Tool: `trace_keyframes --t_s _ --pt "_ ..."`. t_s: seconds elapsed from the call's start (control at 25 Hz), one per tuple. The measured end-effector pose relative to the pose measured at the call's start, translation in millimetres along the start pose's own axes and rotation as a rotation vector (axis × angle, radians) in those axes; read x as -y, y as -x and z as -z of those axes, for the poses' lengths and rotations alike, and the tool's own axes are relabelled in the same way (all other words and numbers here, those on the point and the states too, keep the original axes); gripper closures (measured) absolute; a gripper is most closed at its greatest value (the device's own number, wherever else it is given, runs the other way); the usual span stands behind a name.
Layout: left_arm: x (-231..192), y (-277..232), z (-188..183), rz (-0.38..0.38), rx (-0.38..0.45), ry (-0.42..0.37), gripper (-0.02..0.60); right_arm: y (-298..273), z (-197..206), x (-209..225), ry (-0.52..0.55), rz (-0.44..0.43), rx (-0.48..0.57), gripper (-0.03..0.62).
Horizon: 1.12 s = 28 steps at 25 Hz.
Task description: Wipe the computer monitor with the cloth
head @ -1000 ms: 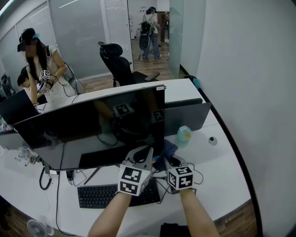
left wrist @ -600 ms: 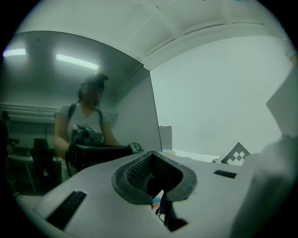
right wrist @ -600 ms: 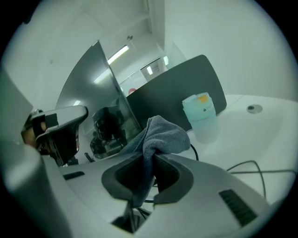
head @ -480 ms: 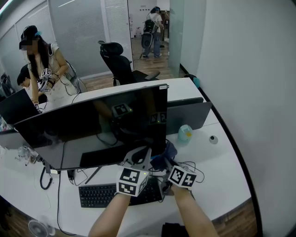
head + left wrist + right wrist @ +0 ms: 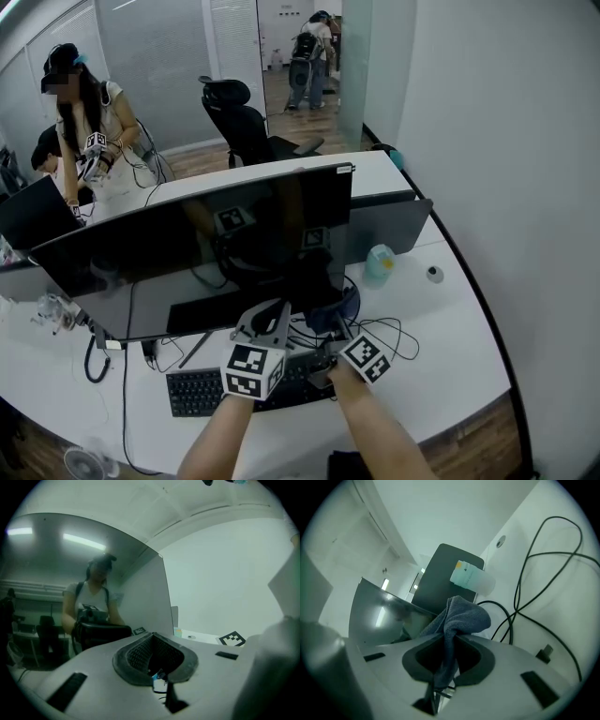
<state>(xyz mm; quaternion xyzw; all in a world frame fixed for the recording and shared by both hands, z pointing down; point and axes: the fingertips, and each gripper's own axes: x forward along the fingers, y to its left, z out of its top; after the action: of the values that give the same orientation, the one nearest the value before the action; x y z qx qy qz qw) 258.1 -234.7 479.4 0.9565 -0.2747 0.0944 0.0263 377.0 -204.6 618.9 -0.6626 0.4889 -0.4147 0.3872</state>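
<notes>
Closest to me, the person's two forearms reach out over the keyboard (image 5: 202, 394). The left gripper (image 5: 271, 317) has its jaws pressed together with nothing between them, and it points up toward the bottom edge of the screen. It isn't doing any of the work.

Just beside it, the right gripper (image 5: 330, 330) is clamped on the cloth (image 5: 334, 307), a bluish-grey rag. One strip is pinched between the jaws and the rest bunches out in front of them. That bunch sits at the lower right corner of the computer monitor (image 5: 187, 258), above a tangle of black cables (image 5: 389, 330) on the white desk (image 5: 450, 356). I can't tell whether the fabric is actually touching the glass or is only just beside it.

By my reckoning the pickup is done and the cloth has been brought to the screen, but the wiping proper is at its very start. The whole dark panel stretching away to the left looks yet to be covered.

Behind the monitor stand a small teal bottle (image 5: 379, 263) and a second dark screen (image 5: 389, 230). Farther back are an office chair (image 5: 242, 127) and other people at work.
</notes>
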Motion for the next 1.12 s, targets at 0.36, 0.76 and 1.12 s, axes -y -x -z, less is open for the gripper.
trace_keyframes --t_s 0.36,0.76,1.12 --pt "-13 12 5 0.010 0.001 0.029 0.574 -2 9 -6 -0.009 0.011 0.072 0.537" --pt "-21 31 8 0.029 0.010 0.054 0.574 1 25 -20 0.024 0.012 0.067 0.537" --pt "-46 53 8 0.011 0.020 0.061 0.574 -2 44 -28 0.052 0.021 0.028 0.537"
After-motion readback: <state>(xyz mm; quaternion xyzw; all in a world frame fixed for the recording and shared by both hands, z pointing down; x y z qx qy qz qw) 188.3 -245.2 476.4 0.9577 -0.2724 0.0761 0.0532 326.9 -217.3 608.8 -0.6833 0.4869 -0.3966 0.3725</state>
